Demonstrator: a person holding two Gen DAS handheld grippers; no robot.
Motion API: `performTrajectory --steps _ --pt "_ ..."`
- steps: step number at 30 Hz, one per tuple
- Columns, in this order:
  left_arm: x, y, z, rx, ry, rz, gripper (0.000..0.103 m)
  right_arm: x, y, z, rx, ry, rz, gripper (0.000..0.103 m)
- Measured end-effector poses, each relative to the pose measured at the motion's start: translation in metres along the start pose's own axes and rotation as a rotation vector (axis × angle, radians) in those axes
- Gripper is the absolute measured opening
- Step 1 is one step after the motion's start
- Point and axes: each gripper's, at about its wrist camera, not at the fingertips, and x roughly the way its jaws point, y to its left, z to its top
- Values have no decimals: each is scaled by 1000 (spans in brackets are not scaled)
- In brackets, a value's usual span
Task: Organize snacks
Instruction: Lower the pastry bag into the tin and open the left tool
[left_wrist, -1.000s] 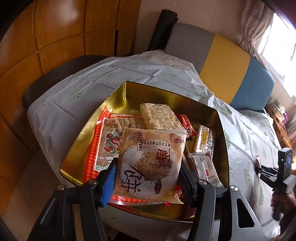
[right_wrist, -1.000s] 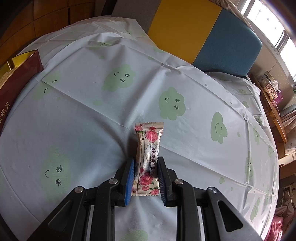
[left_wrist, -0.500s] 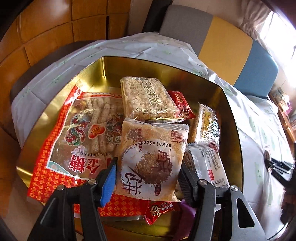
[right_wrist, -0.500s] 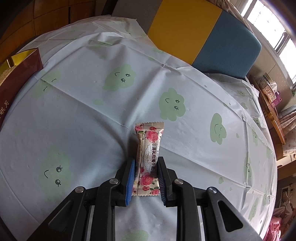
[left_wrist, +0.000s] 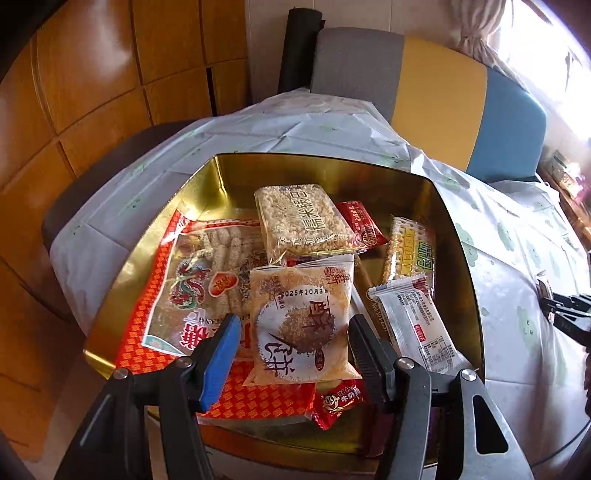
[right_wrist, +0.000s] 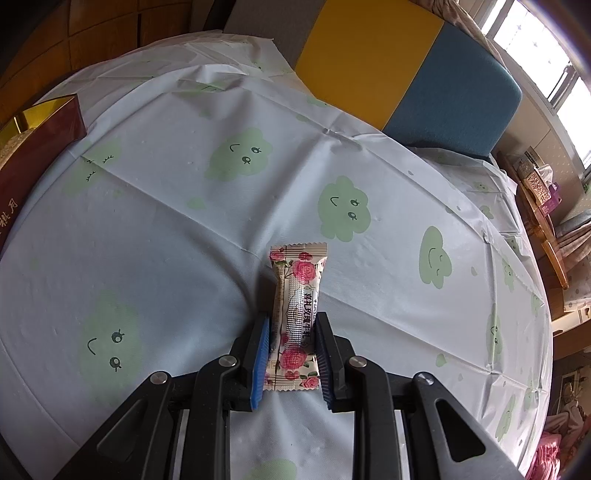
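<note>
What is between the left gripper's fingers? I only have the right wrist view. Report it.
Observer: A sesame cake packet sits inside the left gripper, above the gold tin. I cannot tell whether it is gripped.
Operator: List what lies in that tin.
Observer: A big red bag, a rice cracker pack, a white bar and more small packets.

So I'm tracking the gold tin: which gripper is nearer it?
Left. The left gripper hangs over the gold tin; the right gripper is off beside it.
</note>
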Motion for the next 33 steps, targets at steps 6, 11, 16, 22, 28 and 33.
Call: performTrajectory --steps 6,11,16,22,28,33 --pt "-10 3 1 -8 -20 -3 62 0 0 0 6 -7 3 24" --pt "-18 5 -2 -5 -28 -5 62 -2 -1 0 16 -14 5 24" --pt "-26 10 -4 -9 -45 -8 62 -3 -1 -2 24 -23 2 24" --pt "-27 18 -7 -26 -44 -13 62 -5 -2 -4 41 -37 3 24" --pt "-25 27 -11 -34 -50 -13 62 -5 -3 -7 41 -43 0 24" --pt "-23 34 -13 -58 -53 -20 62 -3 1 -1 42 0 -36 23"
